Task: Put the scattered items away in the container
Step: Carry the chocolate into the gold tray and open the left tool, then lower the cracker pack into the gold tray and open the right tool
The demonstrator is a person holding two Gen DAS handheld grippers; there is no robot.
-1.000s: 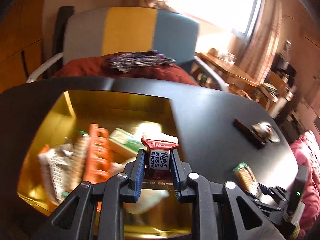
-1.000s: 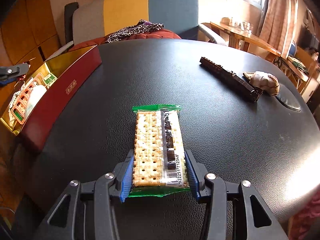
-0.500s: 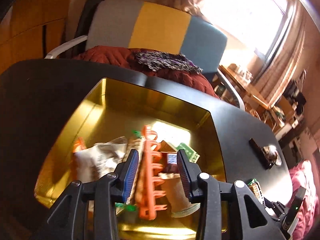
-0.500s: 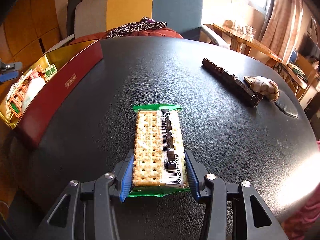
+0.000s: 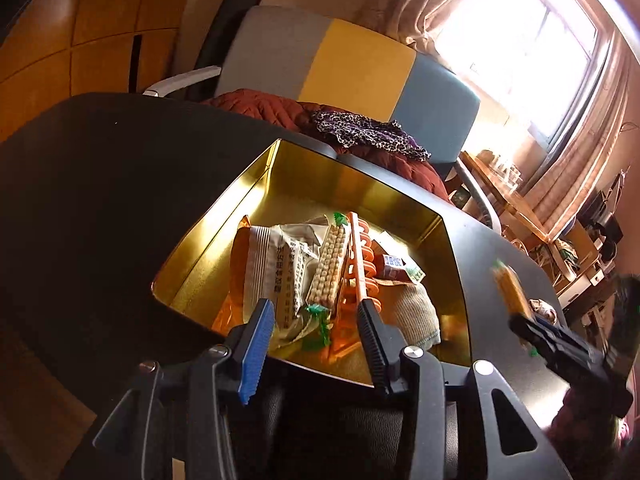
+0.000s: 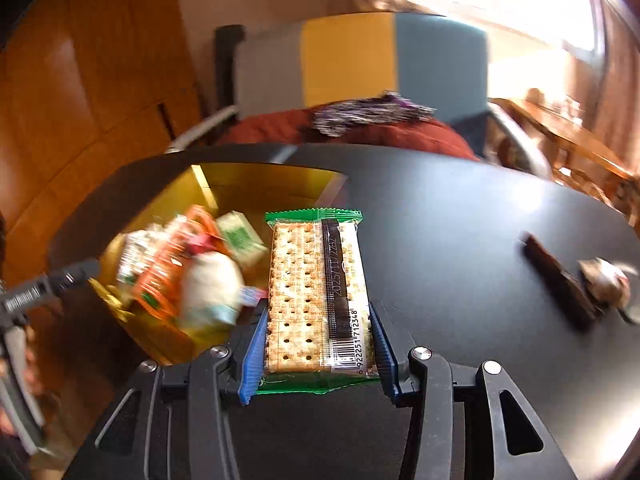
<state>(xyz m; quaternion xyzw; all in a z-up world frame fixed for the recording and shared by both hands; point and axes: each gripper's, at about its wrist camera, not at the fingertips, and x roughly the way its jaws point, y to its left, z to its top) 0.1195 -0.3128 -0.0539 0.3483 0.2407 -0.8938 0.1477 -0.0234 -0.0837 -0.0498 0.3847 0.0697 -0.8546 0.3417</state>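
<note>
Currently:
left gripper [image 5: 316, 320]: jaws apart, nothing between them, hanging over the near edge of the gold tin [image 5: 224, 220].
right gripper [image 6: 318, 344]: clamped on the cracker pack [image 6: 316, 292], held above the table [image 6: 460, 216] just right of the gold tin, pack's far end over the tin's right rim.
gold tin contents: white snack bag [image 5: 280, 268], second cracker sleeve [image 5: 330, 264], orange plastic rack [image 5: 358, 276], small red packet [image 5: 394, 262], beige cloth [image 5: 414, 312].
right of the gold tin, well apart: dark bar [image 6: 560, 286], touching a crumpled wrapper [image 6: 606, 286].
behind the gold tin: chair [image 5: 360, 68].
</note>
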